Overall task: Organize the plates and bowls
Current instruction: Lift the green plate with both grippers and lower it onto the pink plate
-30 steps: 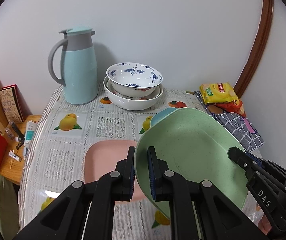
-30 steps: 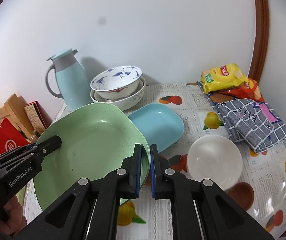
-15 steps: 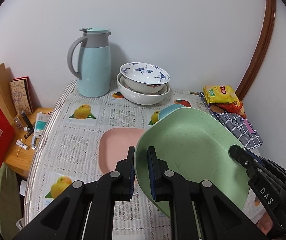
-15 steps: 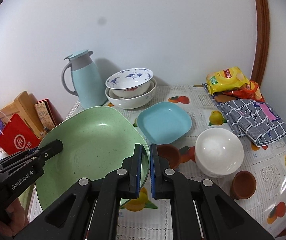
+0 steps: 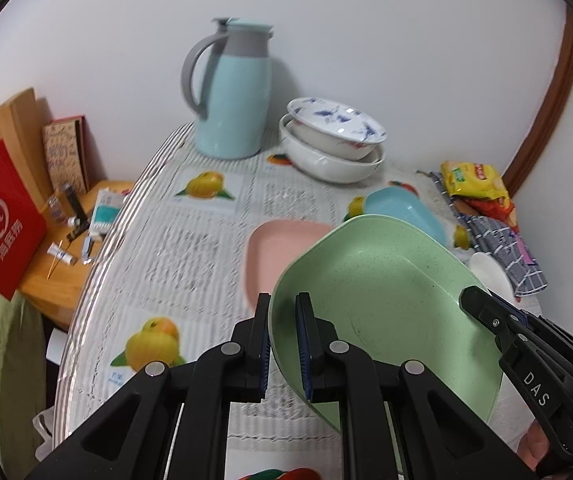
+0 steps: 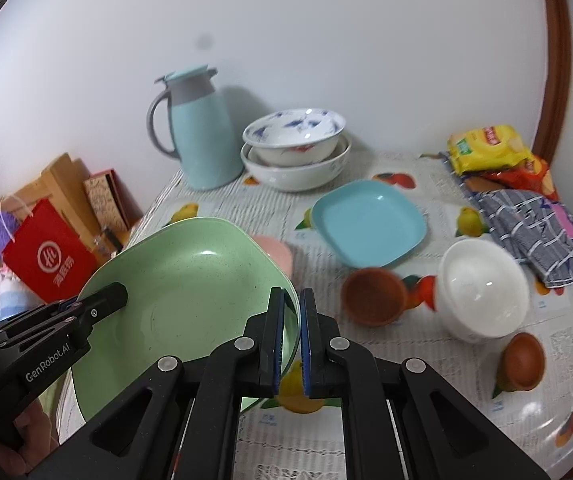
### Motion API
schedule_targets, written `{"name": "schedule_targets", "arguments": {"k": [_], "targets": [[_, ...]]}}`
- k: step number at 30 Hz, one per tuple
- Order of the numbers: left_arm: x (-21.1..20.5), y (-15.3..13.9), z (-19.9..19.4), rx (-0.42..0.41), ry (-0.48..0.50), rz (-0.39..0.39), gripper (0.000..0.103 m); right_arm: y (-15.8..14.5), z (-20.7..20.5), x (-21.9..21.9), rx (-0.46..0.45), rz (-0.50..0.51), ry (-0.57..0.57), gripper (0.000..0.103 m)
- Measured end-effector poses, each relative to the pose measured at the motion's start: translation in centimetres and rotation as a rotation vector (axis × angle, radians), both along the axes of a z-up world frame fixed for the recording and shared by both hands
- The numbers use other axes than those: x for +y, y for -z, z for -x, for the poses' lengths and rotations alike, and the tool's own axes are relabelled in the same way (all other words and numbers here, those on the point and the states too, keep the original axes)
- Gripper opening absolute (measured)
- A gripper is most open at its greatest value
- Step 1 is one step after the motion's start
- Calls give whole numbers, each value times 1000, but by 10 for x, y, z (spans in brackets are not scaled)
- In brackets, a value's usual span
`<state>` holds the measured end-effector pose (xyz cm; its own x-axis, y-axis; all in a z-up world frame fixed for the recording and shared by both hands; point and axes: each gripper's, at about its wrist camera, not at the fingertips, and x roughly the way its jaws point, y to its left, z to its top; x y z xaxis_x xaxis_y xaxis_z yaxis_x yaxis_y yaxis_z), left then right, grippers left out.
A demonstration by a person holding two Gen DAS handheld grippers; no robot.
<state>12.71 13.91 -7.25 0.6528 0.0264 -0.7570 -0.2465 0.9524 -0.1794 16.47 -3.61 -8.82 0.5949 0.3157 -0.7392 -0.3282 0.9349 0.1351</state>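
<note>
step: carrying large pale green speckled plate (image 5: 386, 320) above table's left edge (image 5: 98, 280), toward pink plate (image 5: 270, 248)
jaws: left gripper (image 5: 282, 344) and right gripper (image 6: 291, 340) clamped on opposite rims
next: lower level onto pink plate, then release

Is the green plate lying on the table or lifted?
Lifted and tilted: the green plate hangs over the table, each gripper's jaws shut on opposite rims, the pink plate partly beneath.
</note>
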Motion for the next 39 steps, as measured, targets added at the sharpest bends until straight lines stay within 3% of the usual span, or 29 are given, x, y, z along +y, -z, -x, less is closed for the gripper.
{"name": "schedule_targets", "arguments": {"k": [10, 23, 39], "targets": [[20, 40, -8, 78, -45, 30, 12, 42, -15, 24, 89, 30, -53, 7], [32, 61, -37, 114, -70, 54, 12, 60, -48, 41, 107, 62, -94, 7], [26, 84, -72, 142, -65, 17, 14, 83, -100, 52, 124, 113, -162, 9]]}}
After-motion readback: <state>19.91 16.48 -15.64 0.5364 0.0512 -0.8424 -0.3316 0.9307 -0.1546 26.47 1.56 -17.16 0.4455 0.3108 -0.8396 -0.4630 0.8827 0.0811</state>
